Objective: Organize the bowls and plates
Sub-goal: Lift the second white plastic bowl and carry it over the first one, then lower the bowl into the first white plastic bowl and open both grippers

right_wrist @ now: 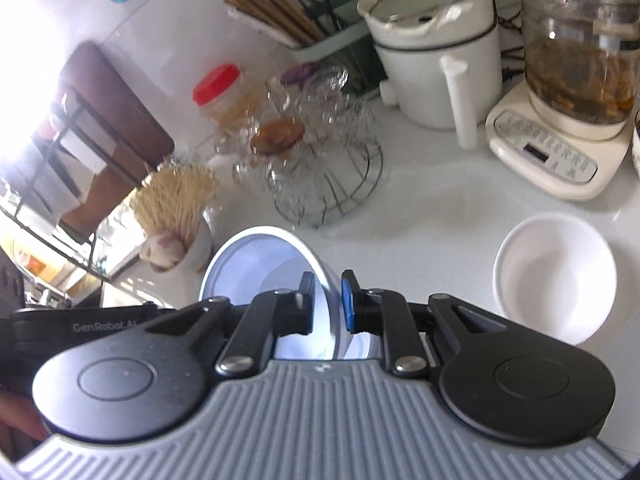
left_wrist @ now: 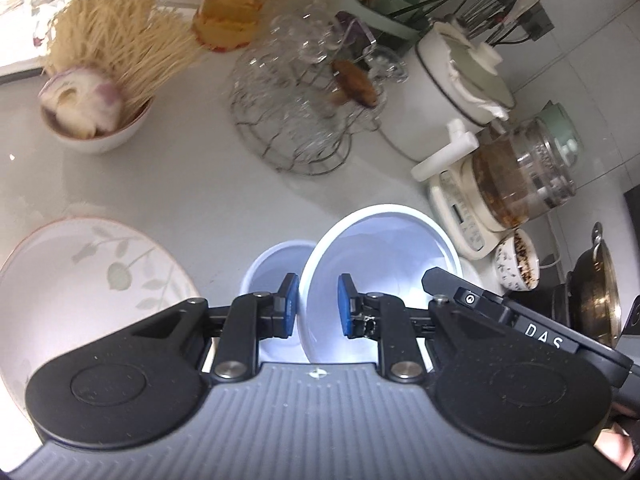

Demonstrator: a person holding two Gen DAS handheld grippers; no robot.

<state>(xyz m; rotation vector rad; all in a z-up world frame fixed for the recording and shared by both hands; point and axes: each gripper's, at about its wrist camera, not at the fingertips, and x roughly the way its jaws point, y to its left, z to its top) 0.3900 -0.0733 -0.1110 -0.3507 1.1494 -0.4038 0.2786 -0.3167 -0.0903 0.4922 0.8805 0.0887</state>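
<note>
A large white bowl (left_wrist: 380, 256) hangs tilted above the counter between both grippers. My left gripper (left_wrist: 318, 304) has its blue pads on either side of the bowl's left rim and is shut on it. A smaller white bowl (left_wrist: 268, 268) shows just left of that rim; whether it is also pinched I cannot tell. My right gripper (right_wrist: 328, 304) is shut on the right wall of the large bowl (right_wrist: 260, 264). A leaf-patterned plate (left_wrist: 80, 280) lies on the counter at the left. Another white bowl (right_wrist: 556, 276) stands on the counter to the right.
Behind stand a wire basket of glassware (left_wrist: 296, 128), a bowl of dry noodles (left_wrist: 96, 120), a red-lidded jar (right_wrist: 220, 88), a white pot (left_wrist: 452, 92) and a glass kettle on its base (left_wrist: 520, 176). A patterned cup (left_wrist: 516, 264) and a wok (left_wrist: 596, 288) sit far right.
</note>
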